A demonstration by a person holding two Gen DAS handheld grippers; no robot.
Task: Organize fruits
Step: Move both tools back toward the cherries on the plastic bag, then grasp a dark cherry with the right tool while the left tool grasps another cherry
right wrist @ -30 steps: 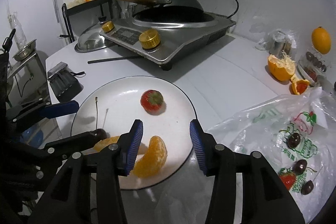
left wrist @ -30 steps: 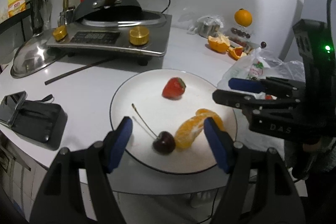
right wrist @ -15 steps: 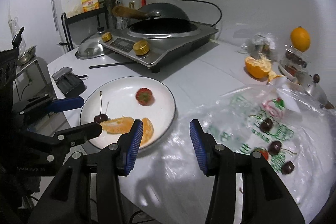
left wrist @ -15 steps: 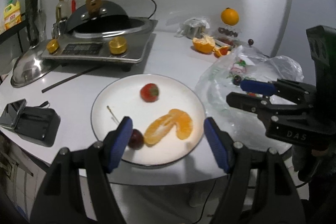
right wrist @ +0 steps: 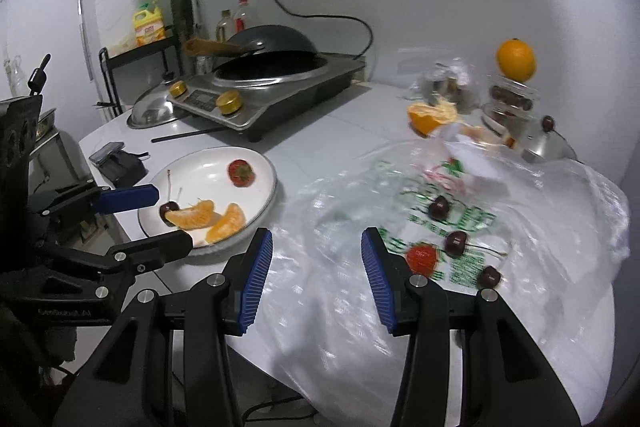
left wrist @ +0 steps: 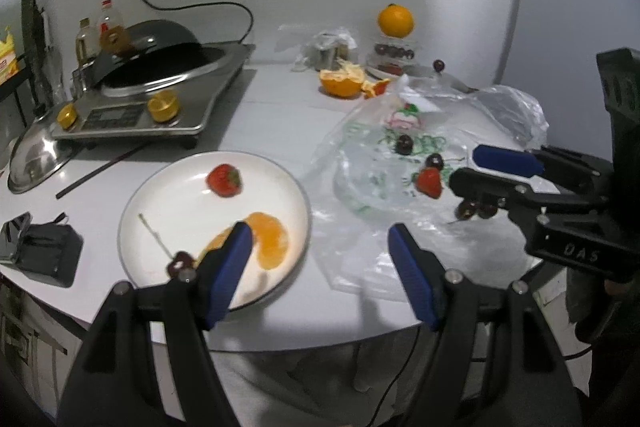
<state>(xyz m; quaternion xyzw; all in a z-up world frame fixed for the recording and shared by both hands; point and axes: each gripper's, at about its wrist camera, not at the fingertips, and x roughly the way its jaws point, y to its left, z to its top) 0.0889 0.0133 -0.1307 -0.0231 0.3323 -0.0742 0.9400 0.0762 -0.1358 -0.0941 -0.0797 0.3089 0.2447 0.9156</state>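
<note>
A white plate [left wrist: 144, 203] is seen on the white table [left wrist: 280, 107], bearing a strawberry [left wrist: 224, 180], two orange segments [left wrist: 272, 239] and a stemmed cherry [right wrist: 169, 209]; beside it a clear plastic bag [right wrist: 560, 211] is spread, on which three cherries [right wrist: 456, 242] and a second strawberry [right wrist: 422, 257] lie; the left gripper [left wrist: 320, 251] is held with jaws apart and empty above the plate's near edge; the right gripper [right wrist: 317, 263] is likewise parted, nothing clamped, over the bag.
</note>
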